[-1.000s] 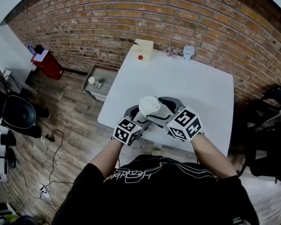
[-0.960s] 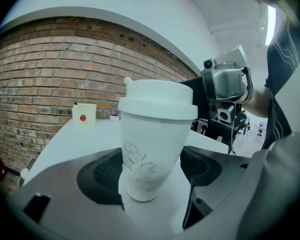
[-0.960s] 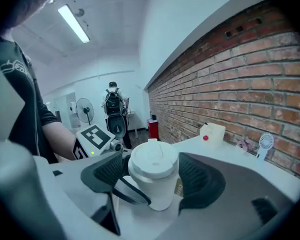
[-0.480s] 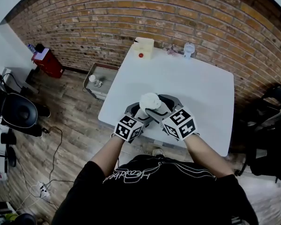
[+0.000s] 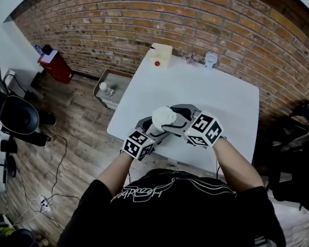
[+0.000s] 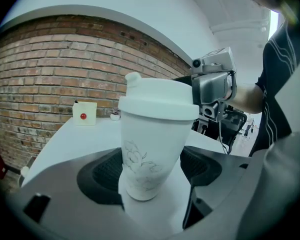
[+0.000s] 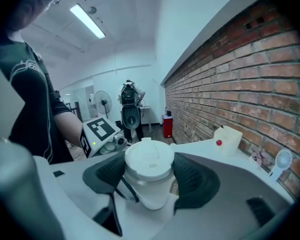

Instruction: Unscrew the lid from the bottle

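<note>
Your bottle (image 6: 147,154) and lid (image 6: 157,99) look like matt white plastic; table (image 5: 211,96) looks smooth, wall (image 5: 144,19) behind is rough brick.

Even, cool indoor light from a ceiling strip (image 7: 87,21); fisheye views bend and darken at edges.

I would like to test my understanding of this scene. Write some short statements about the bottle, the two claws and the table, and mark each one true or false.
1. The left claw grips the white bottle low on its body. True.
2. The right claw is empty and far from the lid. False: its jaws have just been closing and their pads now sit on both sides of the lid.
3. The lid is already off the bottle. False: it sits on top of the bottle.
4. A cream box with a red button stands at the far edge of the white table. True.
</note>
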Motion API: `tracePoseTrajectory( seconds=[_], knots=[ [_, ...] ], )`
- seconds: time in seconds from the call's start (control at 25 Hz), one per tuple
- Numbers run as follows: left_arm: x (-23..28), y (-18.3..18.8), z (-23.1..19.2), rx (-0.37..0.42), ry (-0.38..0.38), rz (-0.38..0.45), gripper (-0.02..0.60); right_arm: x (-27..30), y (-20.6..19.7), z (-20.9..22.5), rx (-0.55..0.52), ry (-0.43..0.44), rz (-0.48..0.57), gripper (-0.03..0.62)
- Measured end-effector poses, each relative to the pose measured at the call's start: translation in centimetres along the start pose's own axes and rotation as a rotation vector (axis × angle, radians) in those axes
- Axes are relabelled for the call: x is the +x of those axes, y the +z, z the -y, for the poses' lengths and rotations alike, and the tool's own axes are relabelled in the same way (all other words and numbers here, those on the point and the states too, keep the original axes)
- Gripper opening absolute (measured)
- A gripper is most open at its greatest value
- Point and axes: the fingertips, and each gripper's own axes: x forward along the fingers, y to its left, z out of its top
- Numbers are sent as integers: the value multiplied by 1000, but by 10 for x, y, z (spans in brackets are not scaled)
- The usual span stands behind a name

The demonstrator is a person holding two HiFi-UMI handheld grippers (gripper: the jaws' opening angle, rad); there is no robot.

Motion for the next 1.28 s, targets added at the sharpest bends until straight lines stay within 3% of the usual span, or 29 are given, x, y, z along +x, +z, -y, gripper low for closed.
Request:
tracePoseTrajectory(
  seconds=[0.44,0.72,0.88,1.04,1.12,1.28],
  knots=[
    [-3,3,3,1,-13,39,380,3,2,-5,-244,421,-109,302],
    [-1,2,2,-4,-10,52,380,3,-1,-5,-389,591,-192,302],
    [-3,1,1,-4,-15,42,380,4,0,-6,-380,604,-196,302],
    [-5,1,2,-4,-21,40,380,5,-1,-12,-350,557,-209,316],
    [-4,0,2,-4,-24,37,380,4,1,-12,-313,510,-183,400],
    [-1,-1,1,-2,-25,26,380,-1,18,-4,-130,347,-25,406]
  ],
)
